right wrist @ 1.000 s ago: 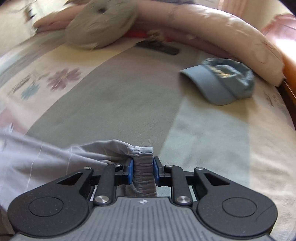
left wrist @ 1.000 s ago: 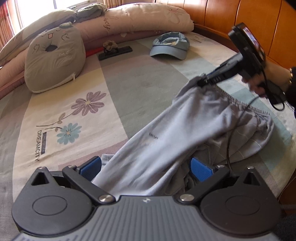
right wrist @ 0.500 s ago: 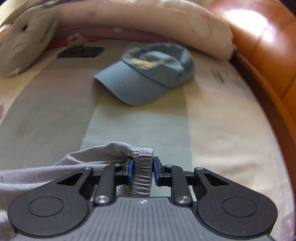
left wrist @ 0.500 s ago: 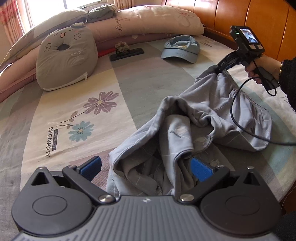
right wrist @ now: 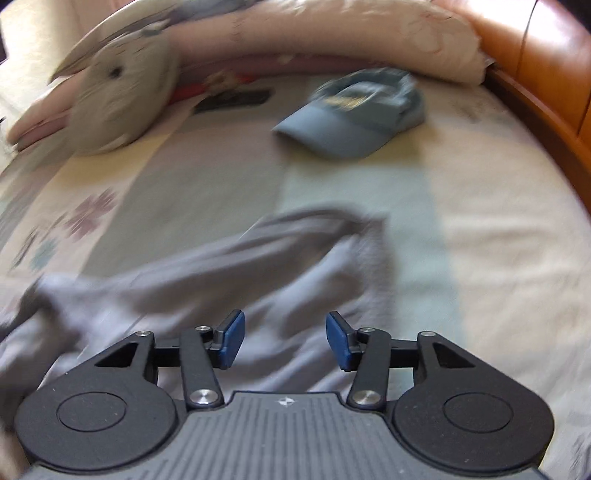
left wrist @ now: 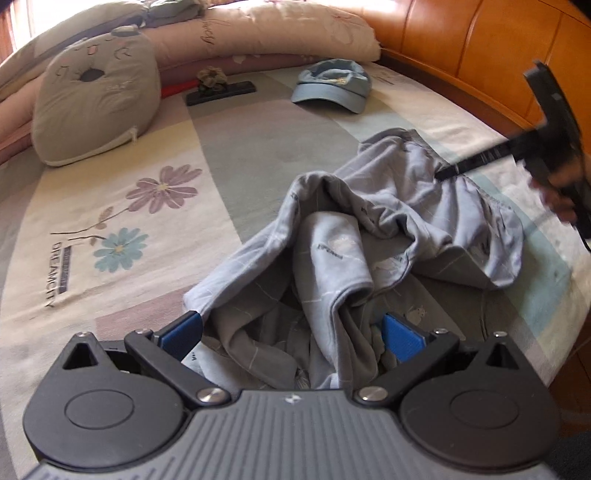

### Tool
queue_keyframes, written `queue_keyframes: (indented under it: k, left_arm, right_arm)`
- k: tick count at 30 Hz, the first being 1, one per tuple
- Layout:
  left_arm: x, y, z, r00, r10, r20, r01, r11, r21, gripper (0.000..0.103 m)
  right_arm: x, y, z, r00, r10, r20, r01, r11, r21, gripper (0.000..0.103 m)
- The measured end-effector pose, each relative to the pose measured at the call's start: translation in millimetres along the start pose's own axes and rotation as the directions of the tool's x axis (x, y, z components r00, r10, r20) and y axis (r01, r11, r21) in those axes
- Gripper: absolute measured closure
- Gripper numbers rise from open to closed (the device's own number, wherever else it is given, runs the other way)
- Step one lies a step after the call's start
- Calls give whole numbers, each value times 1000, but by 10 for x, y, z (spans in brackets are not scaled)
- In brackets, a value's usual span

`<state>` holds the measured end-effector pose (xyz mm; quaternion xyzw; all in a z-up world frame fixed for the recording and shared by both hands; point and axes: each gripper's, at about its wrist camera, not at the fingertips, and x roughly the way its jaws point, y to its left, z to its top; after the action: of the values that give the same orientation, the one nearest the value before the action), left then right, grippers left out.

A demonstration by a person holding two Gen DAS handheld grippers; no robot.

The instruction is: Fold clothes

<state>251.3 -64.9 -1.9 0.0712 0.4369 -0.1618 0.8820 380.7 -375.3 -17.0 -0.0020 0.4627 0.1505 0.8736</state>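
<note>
A light grey pair of trousers (left wrist: 369,229) lies crumpled on the bed, its waistband end to the right. My left gripper (left wrist: 291,332) is open, its blue pads wide apart, with loose folds of the trousers lying between them. My right gripper (right wrist: 284,338) is open and empty just above the trousers (right wrist: 229,266), which look blurred in the right wrist view. In the left wrist view the right gripper (left wrist: 447,171) shows at the far right, its tip at the waistband.
A blue cap (left wrist: 332,88) lies at the back of the bed, also in the right wrist view (right wrist: 358,114). A grey cushion (left wrist: 96,107), a dark flat object (left wrist: 221,92) and long pillows (left wrist: 280,33) lie behind. A wooden headboard (left wrist: 480,55) curves on the right.
My right gripper has opened and let go of the waistband, which has dropped onto the bed. The trousers went from stretched taut to a crumpled heap. My left gripper stays open.
</note>
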Motion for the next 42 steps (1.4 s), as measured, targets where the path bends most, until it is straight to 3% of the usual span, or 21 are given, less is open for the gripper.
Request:
queue_keyframes:
  k: [7,10,13,15,17,23,27,31,34,42]
  left_arm:
    - [278,38,-180,994,-94,-63,97,994,44,1]
    - [365,78,-263,991,-119,-61,123,991,55,1]
    - [378,89,-298,991,-121,-58,124,990,68,1]
    - [316,93,-298,992,-115,-57,118,992,53,1]
    - [186,138,-304,991,-124,-53,126,992,20,1]
    - [-127,382,-393,998,-58,-24,57,998,-12,1]
    - [-149,557,-382,999,36,6,-35,998,-49,1]
    - [-78,708,-267,995,84,46,-80,993,-84,1]
    - [90,756,-140,996,63,61,-58,994,-91,1]
    - [543,687,42,998,63,-12,-63,998,2,1]
  right_arm:
    - [37,518,-651,997,38,-64,-39,999,-24,38]
    - [46,602,-752,999,23,-32,-24,999,-31,32]
    - [64,584,-756,999,41,-20,-40,999,14,19]
    - [79,623,-777,999,37,-19,-37,999,-15,0]
    - [94,662,-798,999,34,-18,-35,998,-44,0]
    - [140,779,-854,1000,19,-17,-21,992,-127,0]
    - [98,843,-807,999,-12,-34,8,991,-133,0]
    - [-177,908,-737,1000,0,22,2,994,-110,0]
    - [-403,980,-694,996,-10,92,19,995,-98,0]
    - [-722,1156,-651,981,-53,186,51,999,11,0]
